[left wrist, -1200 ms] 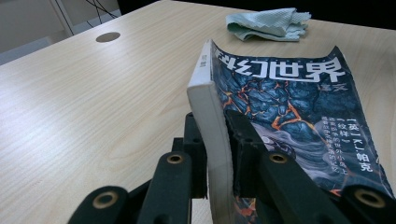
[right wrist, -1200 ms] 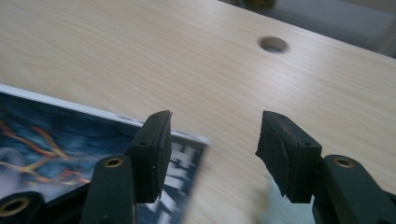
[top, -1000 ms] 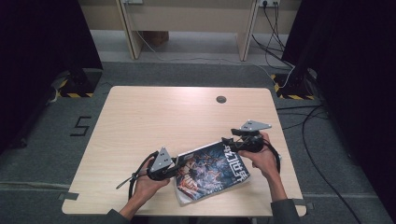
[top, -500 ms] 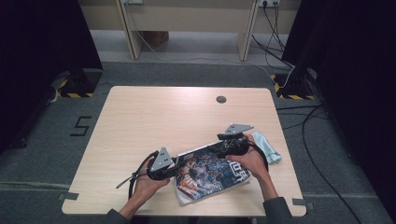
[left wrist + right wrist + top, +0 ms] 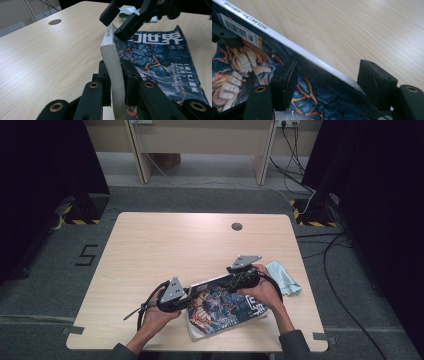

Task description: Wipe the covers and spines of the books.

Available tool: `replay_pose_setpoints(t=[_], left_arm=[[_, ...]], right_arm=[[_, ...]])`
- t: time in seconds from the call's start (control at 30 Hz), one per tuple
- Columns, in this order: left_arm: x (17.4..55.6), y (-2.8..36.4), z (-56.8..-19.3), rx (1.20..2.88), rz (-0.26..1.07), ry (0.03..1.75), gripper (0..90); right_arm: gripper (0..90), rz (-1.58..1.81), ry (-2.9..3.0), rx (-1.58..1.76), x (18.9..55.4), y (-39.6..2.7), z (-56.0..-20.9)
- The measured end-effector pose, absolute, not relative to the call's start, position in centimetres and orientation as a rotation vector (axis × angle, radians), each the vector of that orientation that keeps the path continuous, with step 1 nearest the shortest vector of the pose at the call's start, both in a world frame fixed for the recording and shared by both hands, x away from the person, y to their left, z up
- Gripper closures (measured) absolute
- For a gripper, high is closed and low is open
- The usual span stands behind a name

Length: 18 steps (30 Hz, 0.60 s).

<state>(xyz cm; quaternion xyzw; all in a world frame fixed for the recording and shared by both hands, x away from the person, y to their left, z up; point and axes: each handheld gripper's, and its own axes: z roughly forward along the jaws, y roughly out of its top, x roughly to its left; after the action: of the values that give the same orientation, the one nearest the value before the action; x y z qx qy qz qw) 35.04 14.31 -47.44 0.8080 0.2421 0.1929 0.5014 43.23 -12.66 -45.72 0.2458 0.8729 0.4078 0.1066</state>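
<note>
Magazine [image 5: 225, 306] lies at the table's [image 5: 165, 245] near edge, its spine pinched by the left gripper [image 5: 117, 82] and straddled by the right gripper's [image 5: 327, 82] just-widened, untouching jaws; a crooked bite could buckle the cover; spine reads "2025.04 (下)", cover "世界".

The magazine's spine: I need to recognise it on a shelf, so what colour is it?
White; the magazine's spine shows best in the left gripper view, beside the dark blue cover.
</note>
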Motion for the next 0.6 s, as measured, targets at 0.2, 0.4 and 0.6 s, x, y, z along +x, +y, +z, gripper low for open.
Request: replay_pose_setpoints(t=[0.2,0.4,0.6], left_arm=[[35.4,14.9,-47.5,1.96,0.47,0.635,76.8],[35.8,15.7,-47.4,1.938,0.417,0.602,75.1],[35.7,15.8,-47.2,1.94,0.384,0.53,76.4]], right_arm=[[40.0,1.178,2.618,0.701,42.7,-13.3,-45.5],[47.7,1.153,2.672,0.656,42.2,-13.8,-45.2],[54.2,1.12,2.733,0.567,41.9,-13.9,-45.0]])
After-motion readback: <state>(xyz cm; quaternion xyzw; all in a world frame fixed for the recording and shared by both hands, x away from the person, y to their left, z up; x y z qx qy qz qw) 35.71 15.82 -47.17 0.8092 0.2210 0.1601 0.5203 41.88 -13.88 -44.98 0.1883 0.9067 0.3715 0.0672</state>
